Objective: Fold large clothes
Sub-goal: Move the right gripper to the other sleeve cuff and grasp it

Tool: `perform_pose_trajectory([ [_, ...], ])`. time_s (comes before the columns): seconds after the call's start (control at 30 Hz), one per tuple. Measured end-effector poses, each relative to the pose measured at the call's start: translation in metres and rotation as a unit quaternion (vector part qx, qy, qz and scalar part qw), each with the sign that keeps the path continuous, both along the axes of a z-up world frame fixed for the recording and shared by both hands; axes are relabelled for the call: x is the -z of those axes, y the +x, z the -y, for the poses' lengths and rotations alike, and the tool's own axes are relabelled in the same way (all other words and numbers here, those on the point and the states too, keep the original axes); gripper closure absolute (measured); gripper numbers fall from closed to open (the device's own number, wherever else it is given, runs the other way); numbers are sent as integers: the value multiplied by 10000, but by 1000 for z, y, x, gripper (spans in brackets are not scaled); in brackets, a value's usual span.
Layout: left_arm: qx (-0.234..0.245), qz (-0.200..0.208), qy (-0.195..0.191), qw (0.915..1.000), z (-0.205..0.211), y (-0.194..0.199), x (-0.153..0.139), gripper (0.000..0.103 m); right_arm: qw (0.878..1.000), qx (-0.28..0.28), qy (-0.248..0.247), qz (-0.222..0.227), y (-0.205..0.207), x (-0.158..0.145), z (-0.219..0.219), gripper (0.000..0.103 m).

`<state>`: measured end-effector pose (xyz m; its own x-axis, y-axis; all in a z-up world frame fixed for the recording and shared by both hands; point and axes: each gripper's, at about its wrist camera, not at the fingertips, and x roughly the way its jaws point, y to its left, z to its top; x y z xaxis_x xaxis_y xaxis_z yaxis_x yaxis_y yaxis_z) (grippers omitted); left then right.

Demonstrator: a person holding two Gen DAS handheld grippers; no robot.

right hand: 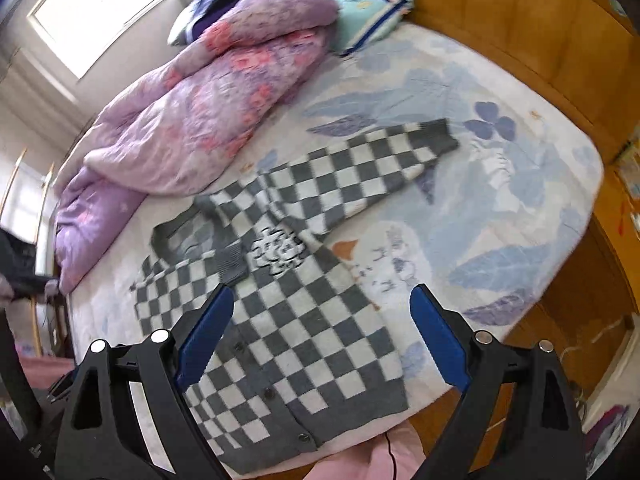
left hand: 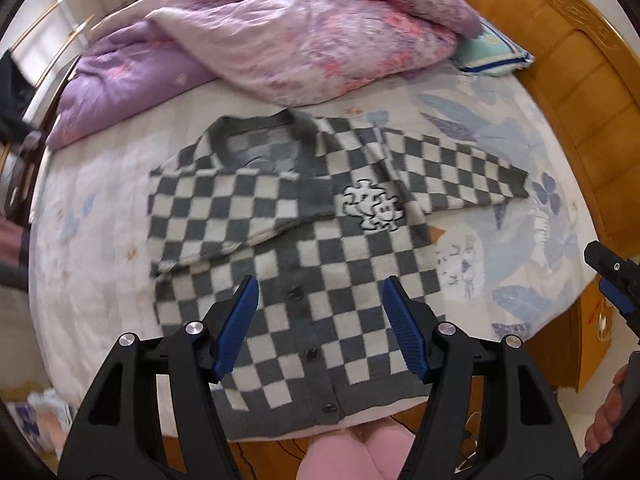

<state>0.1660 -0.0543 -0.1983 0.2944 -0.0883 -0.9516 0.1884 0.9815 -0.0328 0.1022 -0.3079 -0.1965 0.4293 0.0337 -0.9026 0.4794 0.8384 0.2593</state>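
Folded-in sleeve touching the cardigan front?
Touching. Left wrist view: the folded sleeve lies flat across the cardigan chest, no gap under it.

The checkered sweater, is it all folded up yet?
Partly. One sleeve is folded across the sweater; the other sleeve lies stretched out on the bed.

I see the grey-and-white checkered cardigan lying flat and buttoned on my bed, hem at the near edge. Its left sleeve is folded across the chest; the right sleeve stretches out sideways over the sheet.
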Motion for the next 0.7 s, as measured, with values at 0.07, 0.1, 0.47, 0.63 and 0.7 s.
perform_pose_trajectory([
  [0.07, 130, -3, 47, 9999, 8, 4, 2, 37, 9997, 214, -83, -84, -4, 1, 10, 17],
  [0.1, 208, -31, 18, 9998, 13, 7, 4, 37, 9993, 346, -39, -95, -8, 2, 17, 17],
  [0.47, 606, -148, -89, 9980, 63, 23, 14, 37, 9938, 1060, 266, -215, -16, 16, 85, 17],
  [0.63, 443, -283, -180, 9985, 90, 41, 26, 37, 9905, 1191, 628, -282, -2, 39, 134, 16],
  [0.7, 340, -280, -80, 9990, 102, 51, 34, 37, 9890, 1199, 792, -339, 9, 52, 157, 15],
])
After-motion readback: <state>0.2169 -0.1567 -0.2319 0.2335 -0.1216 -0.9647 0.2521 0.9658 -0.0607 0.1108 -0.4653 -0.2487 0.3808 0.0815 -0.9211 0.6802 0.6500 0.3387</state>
